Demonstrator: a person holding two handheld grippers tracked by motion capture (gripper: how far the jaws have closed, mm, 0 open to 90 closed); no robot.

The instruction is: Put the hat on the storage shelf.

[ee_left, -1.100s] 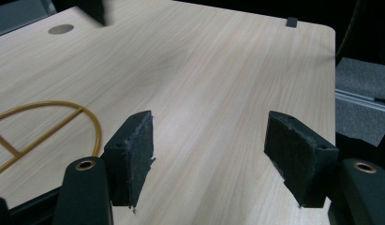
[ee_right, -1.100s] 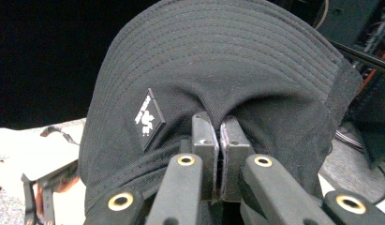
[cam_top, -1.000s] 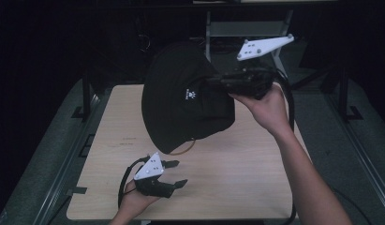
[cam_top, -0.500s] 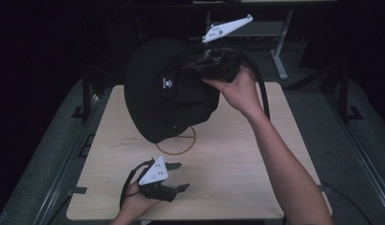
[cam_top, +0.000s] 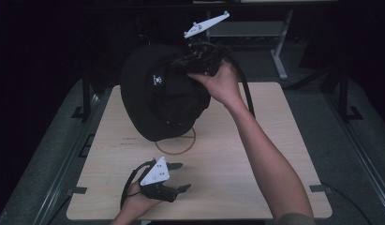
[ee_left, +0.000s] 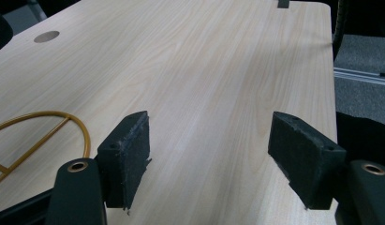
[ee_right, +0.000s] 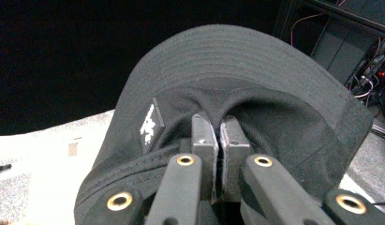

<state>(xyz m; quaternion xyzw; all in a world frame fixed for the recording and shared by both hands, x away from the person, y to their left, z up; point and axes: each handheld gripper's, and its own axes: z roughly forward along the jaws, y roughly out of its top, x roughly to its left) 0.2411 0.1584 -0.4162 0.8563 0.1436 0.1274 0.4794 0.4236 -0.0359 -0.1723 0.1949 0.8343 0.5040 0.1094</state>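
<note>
hat: black bucket hat (cam_top: 162,96) hangs in the air over the far left part of the table (cam_top: 274,154) — lower brim just above the orange ring (cam_top: 177,146) drawn on the wood, not resting on it.
right gripper: right gripper (cam_top: 192,58) has its fingers (ee_right: 203,140) pinched tight on a fold of hat fabric near the small white logo patch (ee_right: 150,124) — nearly no gap between the pads.
left gripper: left gripper (cam_top: 173,180) sits low at the near edge of the table, fingers (ee_left: 129,152) spread wide with bare wood between them, nothing held.
step: looks like a one-handed carry of the hat toward a spot on the table, likely the ring.
how to do it well: keep the pinch firm, since it bites on a thin fold only and a jerk could slip it; lower slowly so the brim lands flat, not folded under; centre the crown over the ring before letting go; left gripper can steady the far brim if the hat swings.
versus a second ago: hat and right gripper have shifted left and a little farther back over the table; the left fingers have just been opening, nothing between them; left hand has stayed put.
</note>
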